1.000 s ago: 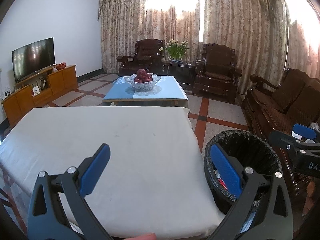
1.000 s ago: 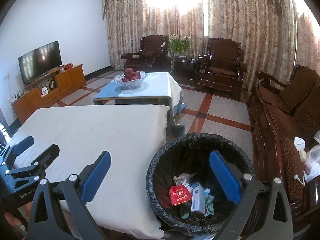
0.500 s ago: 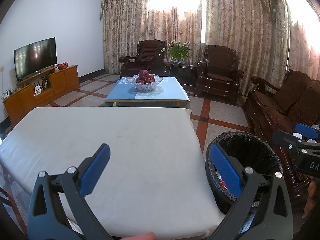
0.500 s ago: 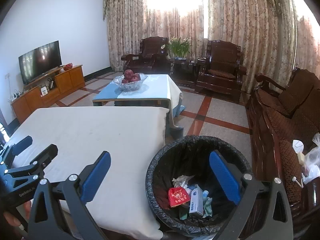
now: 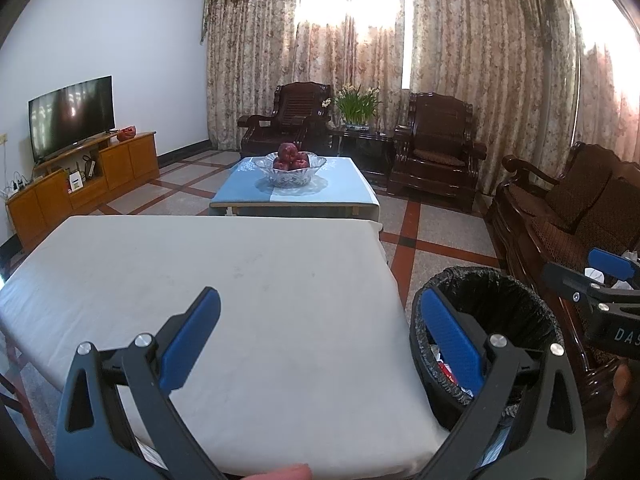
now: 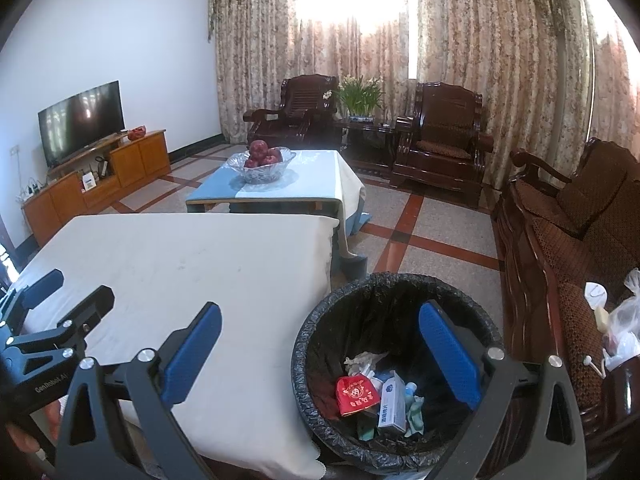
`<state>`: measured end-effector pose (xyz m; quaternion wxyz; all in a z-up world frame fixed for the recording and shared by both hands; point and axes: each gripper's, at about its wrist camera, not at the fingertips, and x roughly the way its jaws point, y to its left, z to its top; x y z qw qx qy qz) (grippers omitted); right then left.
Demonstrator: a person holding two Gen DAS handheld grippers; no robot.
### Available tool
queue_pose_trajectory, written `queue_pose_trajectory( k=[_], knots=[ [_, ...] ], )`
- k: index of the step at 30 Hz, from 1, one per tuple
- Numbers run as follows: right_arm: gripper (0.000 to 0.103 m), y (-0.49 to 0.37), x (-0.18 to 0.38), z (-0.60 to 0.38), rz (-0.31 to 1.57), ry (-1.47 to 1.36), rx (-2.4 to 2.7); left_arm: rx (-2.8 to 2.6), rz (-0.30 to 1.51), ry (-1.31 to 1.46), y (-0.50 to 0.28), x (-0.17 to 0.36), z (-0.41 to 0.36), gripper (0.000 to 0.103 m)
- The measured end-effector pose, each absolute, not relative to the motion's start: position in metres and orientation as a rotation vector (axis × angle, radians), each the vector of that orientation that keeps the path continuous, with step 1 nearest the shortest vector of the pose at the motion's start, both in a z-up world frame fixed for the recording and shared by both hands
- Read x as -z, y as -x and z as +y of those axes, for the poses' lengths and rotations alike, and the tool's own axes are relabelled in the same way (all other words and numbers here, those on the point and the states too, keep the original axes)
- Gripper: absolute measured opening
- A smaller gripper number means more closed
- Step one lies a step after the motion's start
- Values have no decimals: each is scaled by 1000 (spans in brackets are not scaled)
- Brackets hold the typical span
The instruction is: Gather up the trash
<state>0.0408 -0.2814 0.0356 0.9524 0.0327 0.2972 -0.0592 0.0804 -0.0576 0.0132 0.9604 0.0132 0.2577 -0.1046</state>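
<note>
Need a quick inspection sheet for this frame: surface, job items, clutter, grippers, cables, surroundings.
Surface: white-covered table, faint smudges, nothing on it.
Job's things: black-lined trash bin right of the table, on the floor; inside lie a red packet, a white carton and crumpled tissue.
Clutter: plastic bags on the sofa.
Grippers: left gripper open, empty, over the table; right gripper open, empty, over the bin.
Cables: a tangle of cords at the TV cabinet.
Surroundings: coffee table with apple bowl, TV, armchairs, potted flowers, curtains.
</note>
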Motion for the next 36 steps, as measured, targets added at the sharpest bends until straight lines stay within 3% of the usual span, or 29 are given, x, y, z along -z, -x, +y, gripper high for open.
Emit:
queue_pose_trajectory(
  k=[36],
  knots=[
    [97, -42, -36, -279, 603, -64, 119, 211, 521, -31, -80, -11, -56, 97]
  ],
)
